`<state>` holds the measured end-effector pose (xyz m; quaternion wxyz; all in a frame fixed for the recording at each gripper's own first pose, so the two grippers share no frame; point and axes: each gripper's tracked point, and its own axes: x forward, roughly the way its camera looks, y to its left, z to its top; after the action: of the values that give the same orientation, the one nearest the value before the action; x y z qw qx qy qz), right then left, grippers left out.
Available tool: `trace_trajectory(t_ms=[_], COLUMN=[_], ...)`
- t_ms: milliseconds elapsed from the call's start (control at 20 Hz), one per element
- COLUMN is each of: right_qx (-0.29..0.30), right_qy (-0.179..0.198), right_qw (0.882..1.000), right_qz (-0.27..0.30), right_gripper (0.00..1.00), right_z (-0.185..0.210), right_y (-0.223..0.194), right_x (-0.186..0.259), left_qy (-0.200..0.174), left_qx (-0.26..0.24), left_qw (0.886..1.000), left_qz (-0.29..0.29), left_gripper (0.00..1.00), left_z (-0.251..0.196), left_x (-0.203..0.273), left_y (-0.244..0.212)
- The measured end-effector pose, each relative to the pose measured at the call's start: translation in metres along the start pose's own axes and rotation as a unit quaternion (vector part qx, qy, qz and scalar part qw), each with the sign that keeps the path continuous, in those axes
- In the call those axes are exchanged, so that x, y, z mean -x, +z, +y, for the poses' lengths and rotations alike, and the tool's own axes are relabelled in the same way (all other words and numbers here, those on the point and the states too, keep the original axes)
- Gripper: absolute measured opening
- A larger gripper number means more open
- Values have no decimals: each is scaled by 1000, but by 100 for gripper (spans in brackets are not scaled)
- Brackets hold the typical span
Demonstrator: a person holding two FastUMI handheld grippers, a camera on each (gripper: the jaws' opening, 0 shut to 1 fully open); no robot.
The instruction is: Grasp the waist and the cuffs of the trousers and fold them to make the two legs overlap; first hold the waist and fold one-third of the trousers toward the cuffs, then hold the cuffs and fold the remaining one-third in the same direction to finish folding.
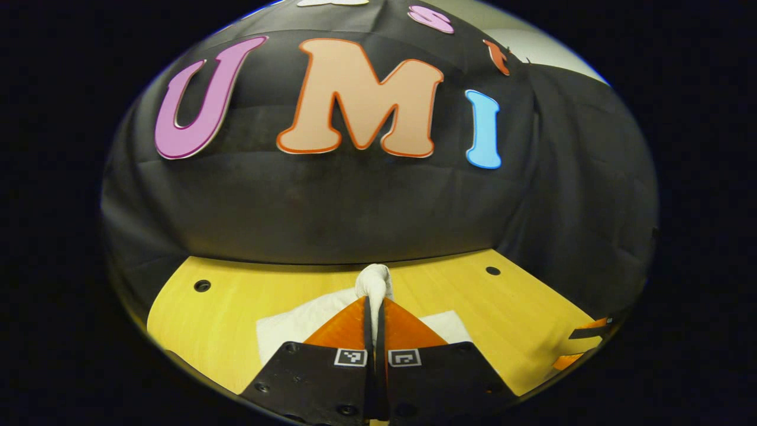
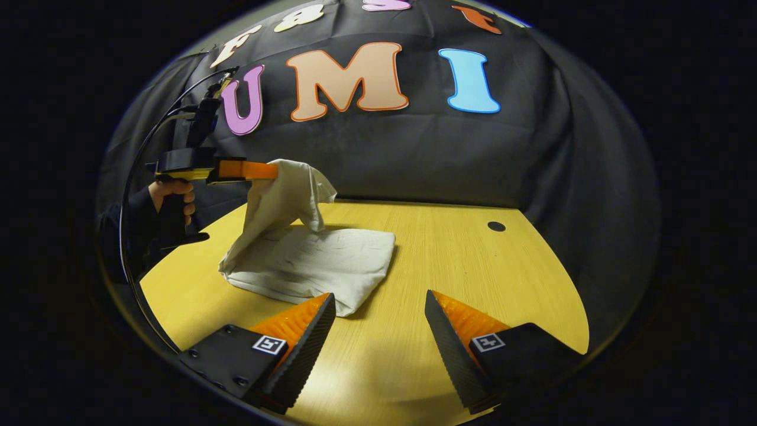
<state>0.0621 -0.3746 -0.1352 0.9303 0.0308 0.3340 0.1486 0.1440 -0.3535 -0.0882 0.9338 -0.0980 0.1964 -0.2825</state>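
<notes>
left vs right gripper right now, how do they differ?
The left gripper is shut on a lifted end of the off-white trousers; the right gripper is open and holds nothing. The left is raised above the yellow wooden table; the right sits low, its fingers apart just short of the folded cloth. Both face the booth wall.

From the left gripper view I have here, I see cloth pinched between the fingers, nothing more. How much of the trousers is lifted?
Observer: In the right gripper view, the left gripper holds one end of the trousers up in the air; the rest lies folded flat on the table.
Operator: Is the right gripper helping?
Observer: No. The right gripper is open and holds nothing, low over the table in front of the trousers' near edge.
Operator: Who holds the left one?
Observer: A hand in a dark sleeve grips its handle.
</notes>
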Motion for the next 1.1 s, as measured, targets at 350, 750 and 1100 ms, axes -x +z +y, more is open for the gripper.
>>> trace_trajectory(t_ms=[350,750,1100], right_qx=[-7,1,10], right_qy=[-8,12,38], right_qw=[1000,1000,996], right_qz=[-7,-24,-74], right_gripper=[98,96,98], right_z=[-26,-38,-20], right_y=[2,14,62], right_x=[9,13,15], left_qy=[-47,-54,-31], left_qx=[-21,-54,-77], left_qw=[998,993,995], left_qz=[30,86,63], left_gripper=[0,9,94], left_z=[-78,-116,-118], left_x=[-22,-14,31], left_y=[-38,-119,-110])
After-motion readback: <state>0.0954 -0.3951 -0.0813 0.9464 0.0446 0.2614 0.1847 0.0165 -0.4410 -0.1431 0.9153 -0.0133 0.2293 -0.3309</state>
